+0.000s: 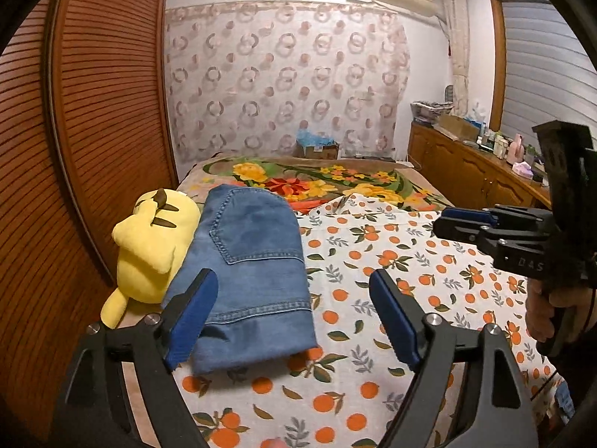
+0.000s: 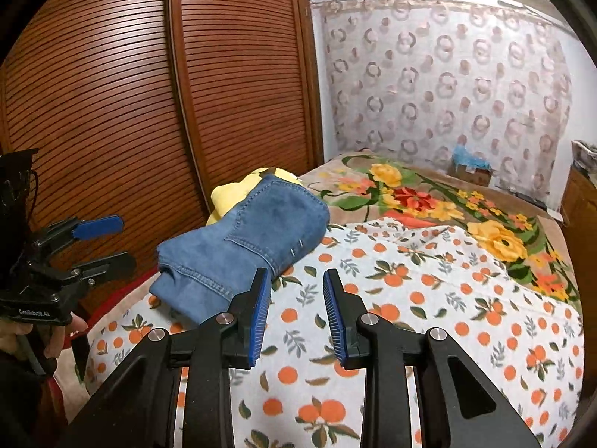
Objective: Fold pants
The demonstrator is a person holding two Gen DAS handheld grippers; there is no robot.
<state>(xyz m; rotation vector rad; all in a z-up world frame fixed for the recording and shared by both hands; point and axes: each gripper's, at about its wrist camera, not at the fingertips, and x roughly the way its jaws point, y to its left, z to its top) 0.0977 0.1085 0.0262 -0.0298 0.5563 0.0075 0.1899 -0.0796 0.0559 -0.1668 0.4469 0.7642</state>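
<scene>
The folded blue denim pants [image 1: 246, 280] lie as a compact bundle on the bed, on a white sheet printed with oranges and green leaves [image 1: 410, 272], a back pocket facing up. Their far left edge rests against a yellow plush toy [image 1: 149, 246] that lies just beside the brown slatted wooden wardrobe doors [image 1: 93, 112].

The left gripper [image 1: 294, 313] has its jaws wide apart, with nothing clamped. Seen from the left wrist, the near end of the pants lies past the tips and toward the left blue pad, whose tip overlaps the denim in the picture; whether it touches the cloth cannot be told. The right pad stands over bare sheet.

The right gripper [image 2: 296, 313] has its jaws parted by a narrow gap, empty, with only the sheet showing between them. From the right wrist, the pants [image 2: 246, 239] lie ahead and to the left of the jaws, the left pad's tip overlapping the bundle's near corner in the picture.

A floral blanket [image 2: 429, 201] covers the far part of the bed.
</scene>
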